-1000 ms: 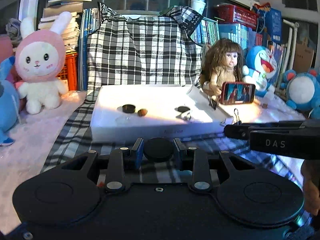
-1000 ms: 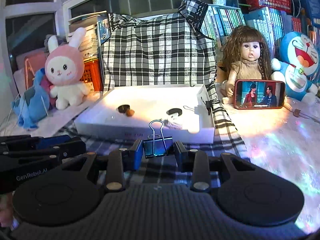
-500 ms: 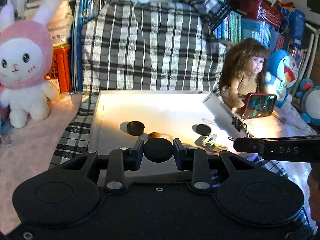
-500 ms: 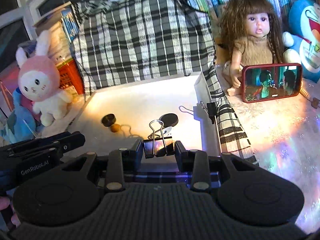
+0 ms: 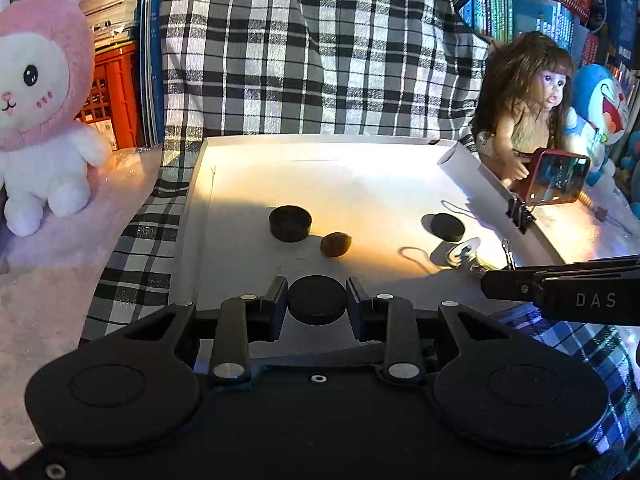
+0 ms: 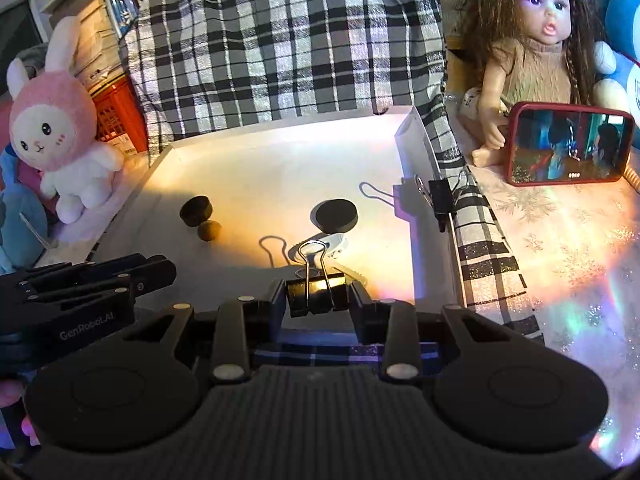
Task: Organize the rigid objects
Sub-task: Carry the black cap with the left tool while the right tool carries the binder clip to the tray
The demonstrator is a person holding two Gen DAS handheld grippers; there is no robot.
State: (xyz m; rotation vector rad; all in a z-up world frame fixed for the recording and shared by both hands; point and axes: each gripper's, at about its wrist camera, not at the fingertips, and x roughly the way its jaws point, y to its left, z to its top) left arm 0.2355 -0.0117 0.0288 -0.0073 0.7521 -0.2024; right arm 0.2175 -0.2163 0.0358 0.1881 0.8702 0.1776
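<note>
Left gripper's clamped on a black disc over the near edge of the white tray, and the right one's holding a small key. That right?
Not quite. The right gripper holds a black binder clip, not a key, as the right wrist view shows. The left gripper does clamp a black disc over the white tray's near edge.

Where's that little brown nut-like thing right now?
In the left wrist view the brown nut lies in the white tray, left of centre, beside the black cup.
</note>
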